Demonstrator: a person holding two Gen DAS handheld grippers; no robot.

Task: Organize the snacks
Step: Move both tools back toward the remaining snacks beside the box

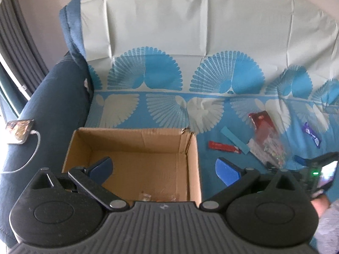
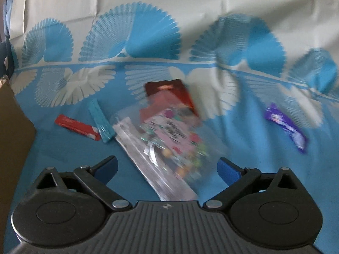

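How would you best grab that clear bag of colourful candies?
Probably by the candy bag's near, flat clear end, from above. It lies flat and slanted on the blue cloth, and already sits between the right gripper's open fingers; pinch across its narrow width.

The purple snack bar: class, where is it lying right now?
In the right wrist view the purple snack bar lies alone on the blue patterned cloth, far right, apart from the clear candy bag.
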